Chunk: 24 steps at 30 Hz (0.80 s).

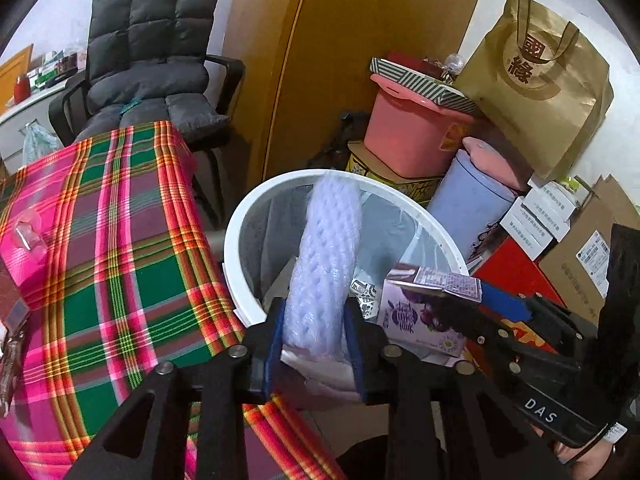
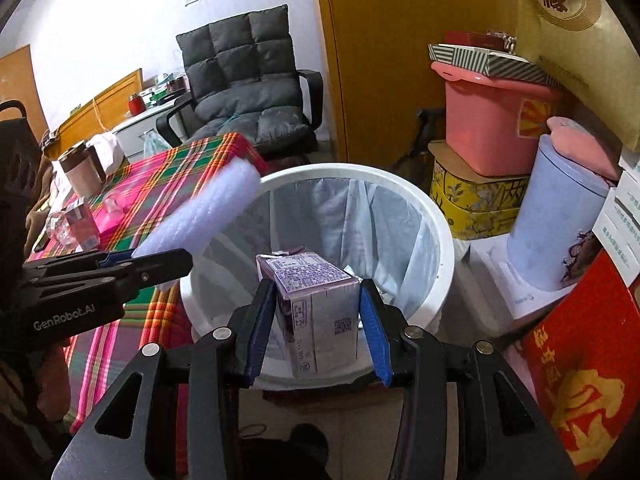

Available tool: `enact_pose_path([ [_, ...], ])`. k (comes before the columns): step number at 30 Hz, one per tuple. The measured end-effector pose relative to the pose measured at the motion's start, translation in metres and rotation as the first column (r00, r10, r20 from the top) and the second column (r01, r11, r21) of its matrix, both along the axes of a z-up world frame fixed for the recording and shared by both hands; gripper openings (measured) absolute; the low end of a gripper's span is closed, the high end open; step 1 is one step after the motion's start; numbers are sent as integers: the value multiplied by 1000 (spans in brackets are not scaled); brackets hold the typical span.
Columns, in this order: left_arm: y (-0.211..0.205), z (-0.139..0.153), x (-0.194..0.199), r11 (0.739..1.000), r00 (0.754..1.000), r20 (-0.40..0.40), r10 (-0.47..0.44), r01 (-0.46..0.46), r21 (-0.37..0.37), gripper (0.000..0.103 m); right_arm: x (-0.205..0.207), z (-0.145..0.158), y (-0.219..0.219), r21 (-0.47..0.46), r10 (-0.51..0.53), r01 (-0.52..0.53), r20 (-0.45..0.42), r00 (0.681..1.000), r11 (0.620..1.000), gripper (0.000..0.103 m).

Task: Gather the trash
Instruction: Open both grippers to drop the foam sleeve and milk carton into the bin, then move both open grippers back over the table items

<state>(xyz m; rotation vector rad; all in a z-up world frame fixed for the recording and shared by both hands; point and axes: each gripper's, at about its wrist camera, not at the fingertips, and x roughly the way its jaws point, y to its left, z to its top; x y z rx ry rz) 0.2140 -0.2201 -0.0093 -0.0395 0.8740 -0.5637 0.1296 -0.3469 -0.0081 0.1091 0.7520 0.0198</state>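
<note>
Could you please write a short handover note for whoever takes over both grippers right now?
Left gripper: shut on the bubble wrap roll, held over the white trash bin.
Right gripper: shut on the purple drink carton, also held above the bin's lined opening.
Done: both pieces picked up and brought to the bin; some trash already lies inside.
Left: open both grippers to drop them in. The plaid tablecloth still carries small items; whether any are trash is unclear.
</note>
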Motion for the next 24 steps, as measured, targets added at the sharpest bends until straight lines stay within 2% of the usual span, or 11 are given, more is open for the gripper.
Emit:
enact_pose_path([
  [3, 2, -2, 2, 1000, 1000, -1, 6, -6, -15, 42, 0, 0, -1, 5, -6, 6, 5, 1000, 1000, 49],
  [5, 5, -1, 1, 1000, 1000, 0, 8, -7, -22, 42, -1, 1, -3, 10, -12, 12, 12, 1000, 1000, 61],
  [15, 36, 12, -18, 998, 997, 51, 64, -63, -24, 43, -13, 8, 9, 11, -2, 1, 33, 999, 1000, 61],
  [24, 88, 14, -50, 983, 979, 81, 186, -186, -4, 43, -28, 15, 37, 47, 70, -73, 62, 996, 996, 61],
])
